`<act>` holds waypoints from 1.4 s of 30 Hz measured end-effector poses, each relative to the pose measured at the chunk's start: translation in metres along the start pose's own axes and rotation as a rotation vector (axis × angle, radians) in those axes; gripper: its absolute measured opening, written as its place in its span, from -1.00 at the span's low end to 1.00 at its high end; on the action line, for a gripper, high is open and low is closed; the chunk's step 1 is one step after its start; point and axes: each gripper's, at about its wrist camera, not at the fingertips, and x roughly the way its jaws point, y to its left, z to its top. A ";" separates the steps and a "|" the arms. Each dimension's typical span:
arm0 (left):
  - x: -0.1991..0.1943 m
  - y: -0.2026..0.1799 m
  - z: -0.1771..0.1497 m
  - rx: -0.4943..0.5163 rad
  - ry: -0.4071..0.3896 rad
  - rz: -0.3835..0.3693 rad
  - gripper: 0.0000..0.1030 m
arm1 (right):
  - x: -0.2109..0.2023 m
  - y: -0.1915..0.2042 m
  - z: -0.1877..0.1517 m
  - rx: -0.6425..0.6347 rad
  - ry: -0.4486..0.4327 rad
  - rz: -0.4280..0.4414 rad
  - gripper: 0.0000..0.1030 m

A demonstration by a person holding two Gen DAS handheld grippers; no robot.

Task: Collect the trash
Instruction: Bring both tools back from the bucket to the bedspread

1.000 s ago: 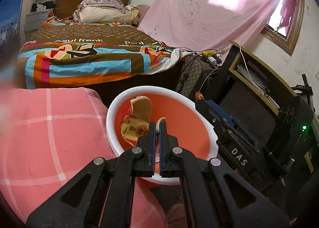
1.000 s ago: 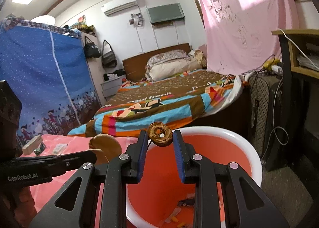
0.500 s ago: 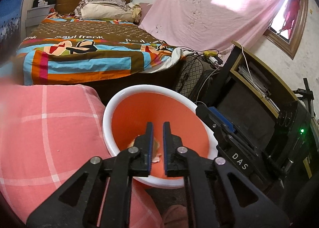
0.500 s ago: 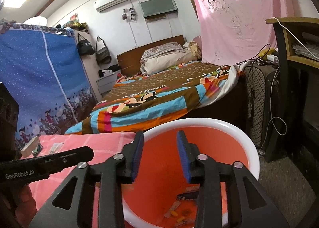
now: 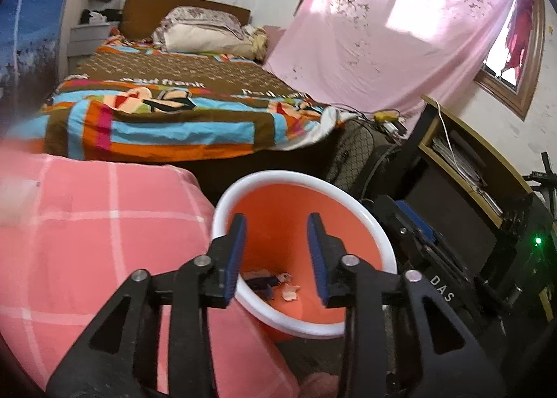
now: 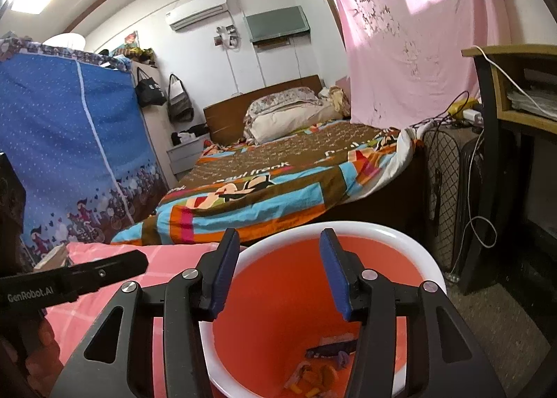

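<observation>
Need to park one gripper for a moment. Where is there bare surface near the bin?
The pink checked cloth left of the orange bin is bare up to the bin's rim; its far left edge is blurred. Right of the bin is crowded: the right gripper, dark equipment and a shelf.

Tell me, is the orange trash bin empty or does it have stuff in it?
Not empty. The trash bin stands upright with scraps lying at its bottom, filling only a little of it.
</observation>
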 end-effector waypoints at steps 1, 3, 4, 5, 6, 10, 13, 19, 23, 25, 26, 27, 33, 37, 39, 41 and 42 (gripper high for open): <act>-0.002 0.002 0.000 -0.002 -0.011 0.009 -0.10 | 0.000 0.001 0.001 -0.003 -0.003 0.000 -0.09; -0.009 0.007 0.001 -0.007 -0.039 0.034 0.04 | -0.001 0.003 0.002 -0.009 -0.010 -0.001 -0.07; -0.012 0.009 0.001 -0.010 -0.053 0.048 0.07 | -0.001 0.004 0.002 -0.010 -0.014 -0.001 -0.03; -0.014 0.011 0.002 -0.011 -0.061 0.058 0.14 | -0.002 0.005 0.004 -0.009 -0.022 0.000 0.08; -0.017 0.013 0.002 -0.014 -0.075 0.074 0.21 | -0.003 0.006 0.004 -0.007 -0.029 0.003 0.17; -0.030 0.023 0.002 -0.021 -0.129 0.136 0.56 | -0.008 0.014 0.008 -0.010 -0.068 0.026 0.44; -0.042 0.030 0.001 -0.022 -0.190 0.214 0.82 | -0.008 0.022 0.010 -0.031 -0.089 0.033 0.59; -0.069 0.047 -0.002 -0.026 -0.307 0.322 1.00 | -0.006 0.042 0.010 -0.062 -0.126 0.072 0.96; -0.083 0.058 -0.004 -0.036 -0.347 0.352 1.00 | -0.007 0.053 0.009 -0.066 -0.161 0.101 1.00; -0.088 0.063 -0.005 -0.042 -0.360 0.365 1.00 | -0.008 0.058 0.009 -0.065 -0.178 0.117 1.00; -0.091 0.066 -0.006 -0.045 -0.367 0.373 1.00 | -0.009 0.061 0.010 -0.066 -0.191 0.125 1.00; -0.095 0.070 -0.008 -0.049 -0.376 0.382 1.00 | -0.009 0.064 0.010 -0.066 -0.200 0.131 1.00; -0.112 0.091 -0.014 -0.074 -0.423 0.433 1.00 | -0.012 0.083 0.012 -0.078 -0.255 0.178 1.00; -0.127 0.107 -0.020 -0.075 -0.458 0.463 1.00 | -0.012 0.101 0.012 -0.094 -0.292 0.208 1.00; -0.135 0.114 -0.023 -0.069 -0.478 0.482 1.00 | -0.013 0.112 0.010 -0.111 -0.318 0.210 1.00; -0.143 0.123 -0.025 -0.064 -0.498 0.504 1.00 | -0.015 0.121 0.007 -0.128 -0.352 0.212 1.00; -0.147 0.126 -0.026 -0.061 -0.508 0.515 1.00 | -0.015 0.126 0.007 -0.137 -0.363 0.218 1.00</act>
